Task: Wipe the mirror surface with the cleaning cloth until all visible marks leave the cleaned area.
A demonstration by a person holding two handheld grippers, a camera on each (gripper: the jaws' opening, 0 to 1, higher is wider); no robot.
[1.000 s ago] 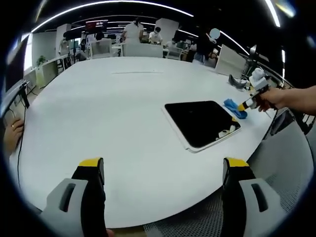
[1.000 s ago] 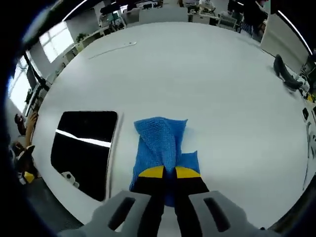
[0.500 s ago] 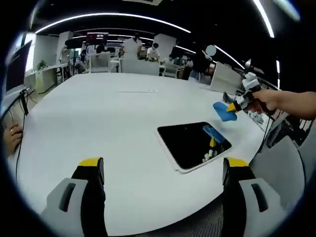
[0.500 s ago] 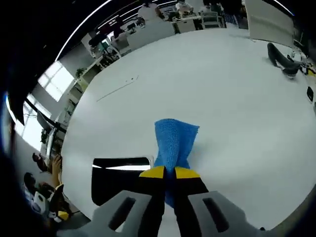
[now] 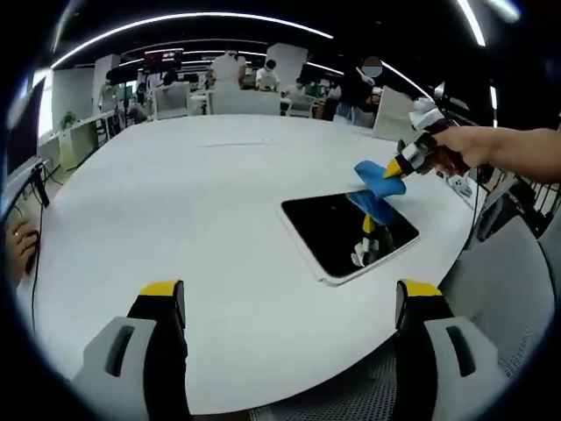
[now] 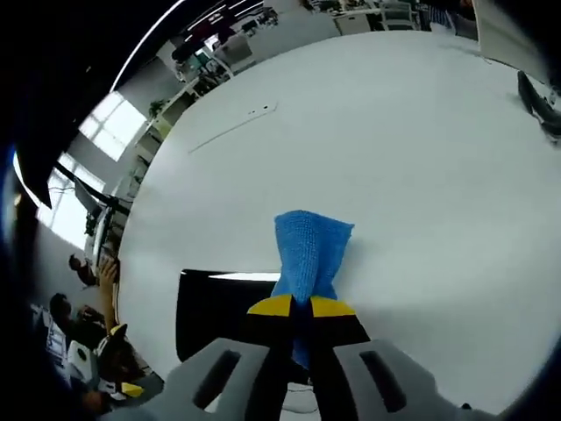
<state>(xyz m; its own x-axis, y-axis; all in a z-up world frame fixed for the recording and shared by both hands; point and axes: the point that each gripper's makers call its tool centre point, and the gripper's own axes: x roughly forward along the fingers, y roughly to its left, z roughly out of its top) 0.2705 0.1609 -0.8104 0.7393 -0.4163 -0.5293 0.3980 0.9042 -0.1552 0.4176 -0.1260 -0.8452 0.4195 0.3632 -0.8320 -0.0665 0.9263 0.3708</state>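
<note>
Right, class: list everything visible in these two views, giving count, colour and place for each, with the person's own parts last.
Round table: one, white, beneath everything.
Flat rectangular mirror: one, dark glass in a white frame, lying on the table near its edge.
Knitted cleaning cloth: one, blue, hanging from the right gripper over the mirror's far edge.
Thin rod-like item: one, pale, far across the table.
Left gripper: yellow-tipped jaws apart, empty.
Right gripper: yellow-tipped jaws shut on the cloth.
Hand: one, holding the right gripper.
</note>
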